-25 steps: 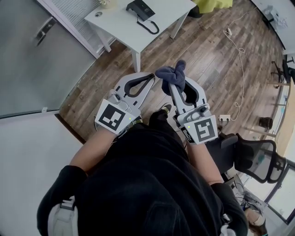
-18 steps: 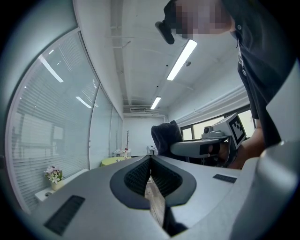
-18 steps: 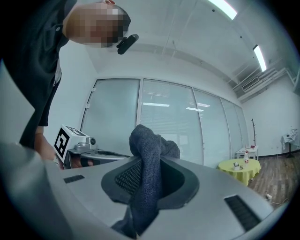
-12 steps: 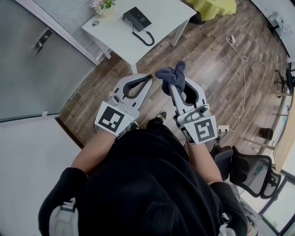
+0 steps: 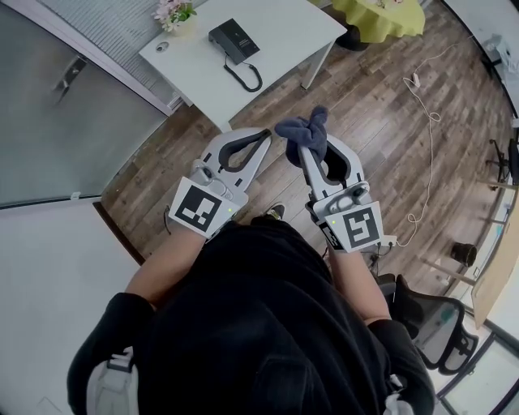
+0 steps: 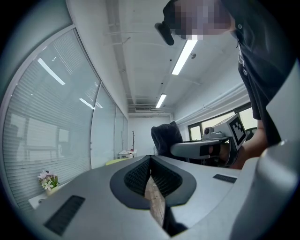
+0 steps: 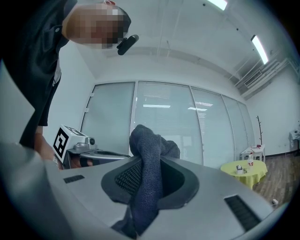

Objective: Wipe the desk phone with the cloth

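R gripper (image 5: 306,154) clamps cloth (image 5: 302,131); L gripper (image 5: 264,134) closed, empty. Ahead-left, well apart: desk phone (image 5: 230,40) on table (image 5: 284,28); L nearer.

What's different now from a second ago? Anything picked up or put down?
The person has moved toward the white table: the desk phone sits lower in the head view, flowers have come into sight, and the office chair has slid toward the bottom corner. Nothing was taken or let go: the right gripper still clamps the cloth, and the left gripper stays shut and empty.
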{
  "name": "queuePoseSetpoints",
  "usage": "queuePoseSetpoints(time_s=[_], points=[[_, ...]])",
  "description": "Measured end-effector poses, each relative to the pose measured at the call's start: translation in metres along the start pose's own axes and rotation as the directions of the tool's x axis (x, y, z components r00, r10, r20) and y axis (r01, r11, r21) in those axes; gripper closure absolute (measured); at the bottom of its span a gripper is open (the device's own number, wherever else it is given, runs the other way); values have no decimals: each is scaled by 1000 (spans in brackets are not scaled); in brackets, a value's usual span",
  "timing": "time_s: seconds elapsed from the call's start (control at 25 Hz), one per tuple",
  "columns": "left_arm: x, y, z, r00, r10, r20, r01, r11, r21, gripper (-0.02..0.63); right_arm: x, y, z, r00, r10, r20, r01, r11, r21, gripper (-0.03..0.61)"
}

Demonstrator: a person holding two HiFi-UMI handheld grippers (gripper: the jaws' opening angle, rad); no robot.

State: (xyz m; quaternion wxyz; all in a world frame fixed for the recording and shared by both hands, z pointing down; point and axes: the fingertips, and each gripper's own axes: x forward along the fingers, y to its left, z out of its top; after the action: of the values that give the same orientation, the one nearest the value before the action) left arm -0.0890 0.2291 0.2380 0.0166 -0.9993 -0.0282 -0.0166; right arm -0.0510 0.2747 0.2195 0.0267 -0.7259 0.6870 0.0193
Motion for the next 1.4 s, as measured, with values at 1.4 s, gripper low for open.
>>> queuePoseSetpoints(time_s=[1.4], points=[[117,158,-21,996,88,-18,-88,995,-37,603,165,-118,-21,992,123,-30,-122,992,31,486]])
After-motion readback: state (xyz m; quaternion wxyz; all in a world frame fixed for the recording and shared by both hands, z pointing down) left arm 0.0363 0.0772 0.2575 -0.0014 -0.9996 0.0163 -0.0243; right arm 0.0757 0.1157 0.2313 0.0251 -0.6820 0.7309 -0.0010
